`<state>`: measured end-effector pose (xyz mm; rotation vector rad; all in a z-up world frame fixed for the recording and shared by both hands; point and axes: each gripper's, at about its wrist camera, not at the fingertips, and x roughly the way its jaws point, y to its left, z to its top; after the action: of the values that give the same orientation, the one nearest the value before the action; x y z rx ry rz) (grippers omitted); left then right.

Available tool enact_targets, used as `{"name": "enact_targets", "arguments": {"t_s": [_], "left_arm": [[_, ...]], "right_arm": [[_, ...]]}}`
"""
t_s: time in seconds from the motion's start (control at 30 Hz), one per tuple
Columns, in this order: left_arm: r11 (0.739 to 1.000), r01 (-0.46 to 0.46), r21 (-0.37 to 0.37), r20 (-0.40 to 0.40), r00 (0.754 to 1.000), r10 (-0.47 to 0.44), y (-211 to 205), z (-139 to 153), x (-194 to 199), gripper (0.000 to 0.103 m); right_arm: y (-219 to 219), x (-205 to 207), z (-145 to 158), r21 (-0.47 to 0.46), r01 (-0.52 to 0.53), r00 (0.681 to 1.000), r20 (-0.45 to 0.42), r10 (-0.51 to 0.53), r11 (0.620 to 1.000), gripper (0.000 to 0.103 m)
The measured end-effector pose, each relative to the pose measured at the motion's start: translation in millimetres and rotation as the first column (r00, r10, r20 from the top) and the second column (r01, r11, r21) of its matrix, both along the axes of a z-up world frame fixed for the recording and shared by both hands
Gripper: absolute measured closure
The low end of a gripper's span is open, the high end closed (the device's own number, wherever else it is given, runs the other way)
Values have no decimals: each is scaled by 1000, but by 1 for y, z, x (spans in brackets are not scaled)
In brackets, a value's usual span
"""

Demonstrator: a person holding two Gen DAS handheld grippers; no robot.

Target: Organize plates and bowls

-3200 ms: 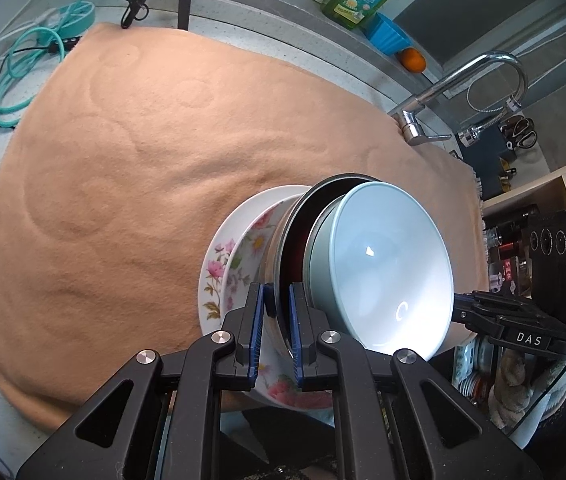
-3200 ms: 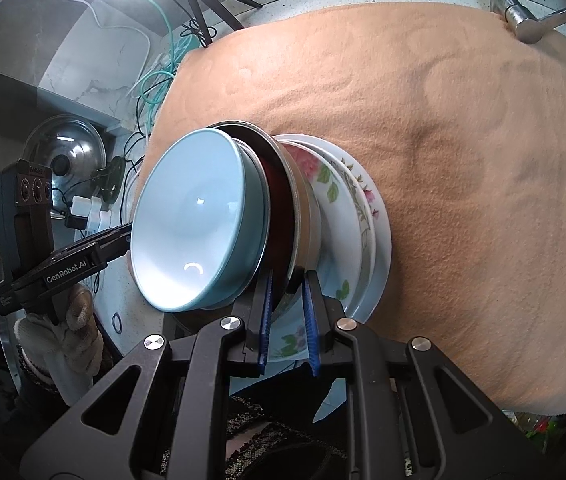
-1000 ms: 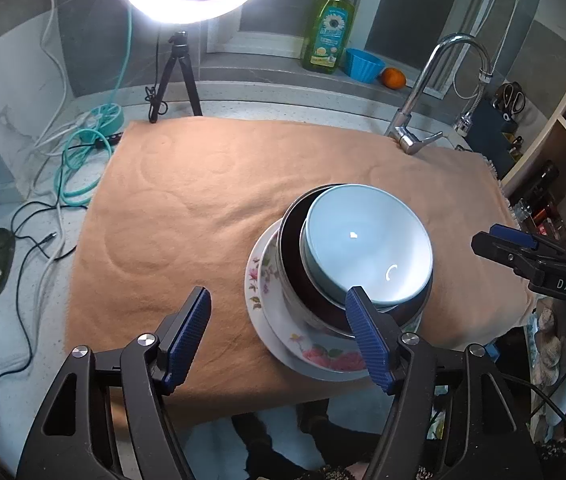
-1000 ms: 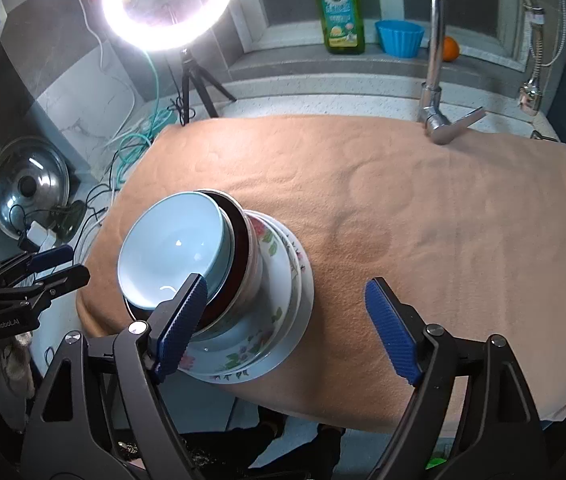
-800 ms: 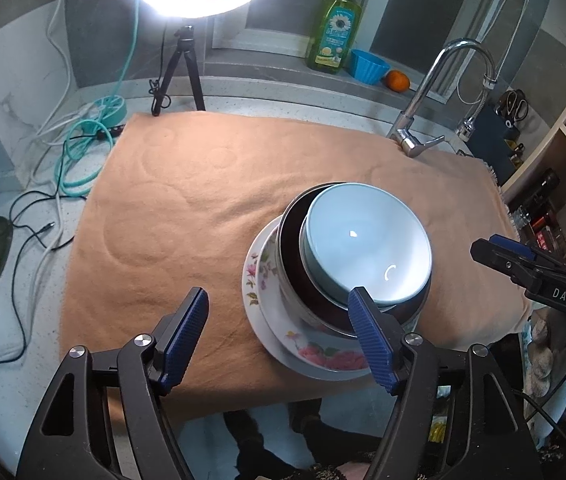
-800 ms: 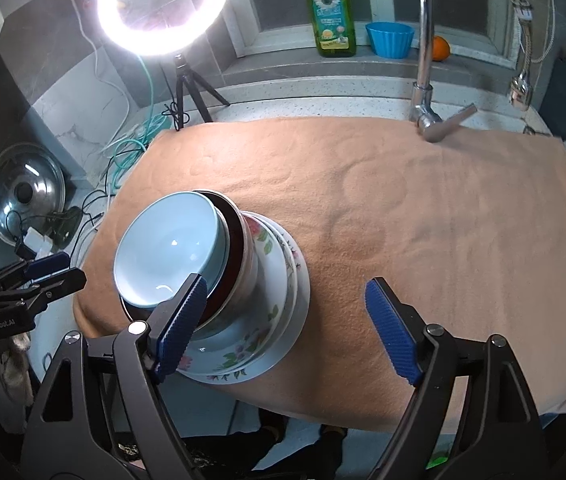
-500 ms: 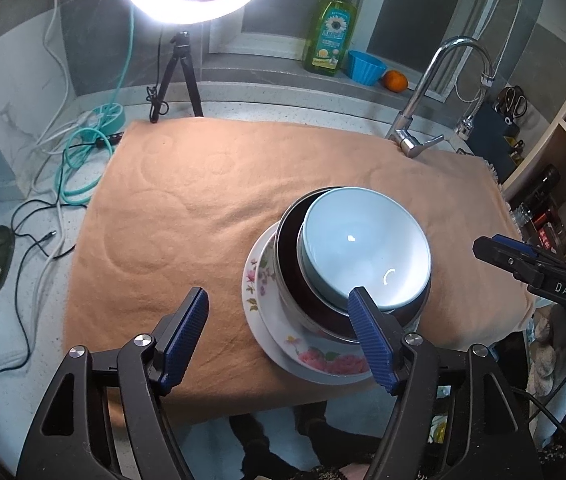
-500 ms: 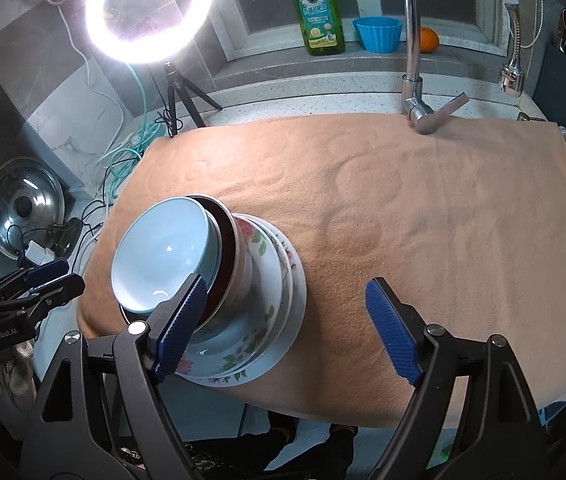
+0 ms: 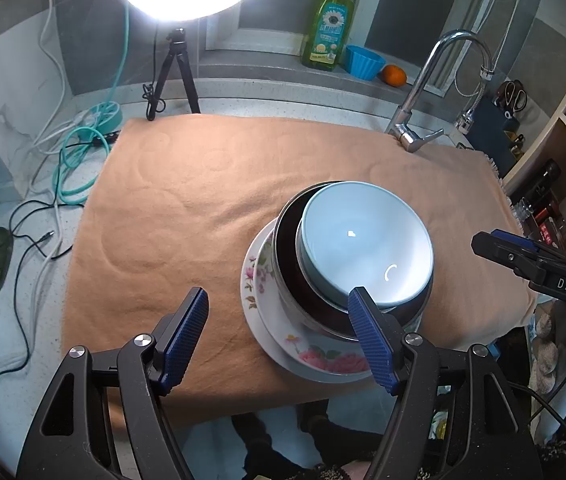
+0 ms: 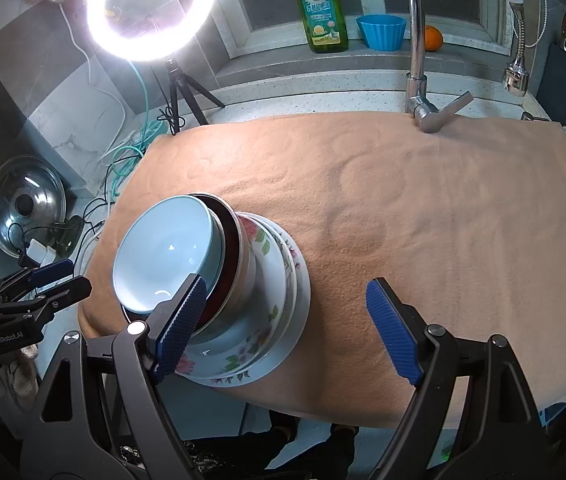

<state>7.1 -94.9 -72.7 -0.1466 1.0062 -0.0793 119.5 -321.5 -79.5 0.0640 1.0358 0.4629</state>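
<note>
The left gripper (image 9: 279, 334) stood wide open and empty, its ribbed blue pads (image 9: 185, 334) apart above the near edge of the cloth (image 9: 187, 216). The right gripper (image 10: 287, 330) was likewise open with nothing between its pads (image 10: 393, 334); it hung over the same near edge, just beside the stack.

The stack sat on the cloth close to its near edge. At the top was a pale blue bowl (image 9: 365, 242), round, smooth and glossy, empty, with a small glint of light inside. It nested, slightly off-centre, in a larger bowl (image 9: 295, 280) with a dark, reddish-brown inside and a pale outer wall. Under that lay two white plates (image 10: 279, 308) painted with pink flowers and green leaves, the lower one wider, so its rim showed all round.

The cloth was peach-coloured and fuzzy, pressed with faint ring marks, and it covered most of the counter (image 10: 323, 98), which was speckled stone. A chrome tap (image 10: 419, 80) rose at the cloth's far edge. On the ledge behind stood a green soap bottle (image 10: 323, 12), a fluted blue cup (image 10: 381, 32) and an orange (image 10: 433, 38). A lit ring lamp (image 10: 149, 6) on a small tripod stood near the far left corner, with coiled teal cable (image 9: 79, 152) beside it.
</note>
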Motion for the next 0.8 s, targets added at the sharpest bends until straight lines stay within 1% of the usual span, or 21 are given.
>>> {"name": "enact_targets", "arguments": {"t_s": [0.8], "left_arm": [[1000,1,21,1,1000,-1,-3,0,3,31]], "right_arm": [[3,-1,-4,2,0,1000,-6,0,1000,19]]}}
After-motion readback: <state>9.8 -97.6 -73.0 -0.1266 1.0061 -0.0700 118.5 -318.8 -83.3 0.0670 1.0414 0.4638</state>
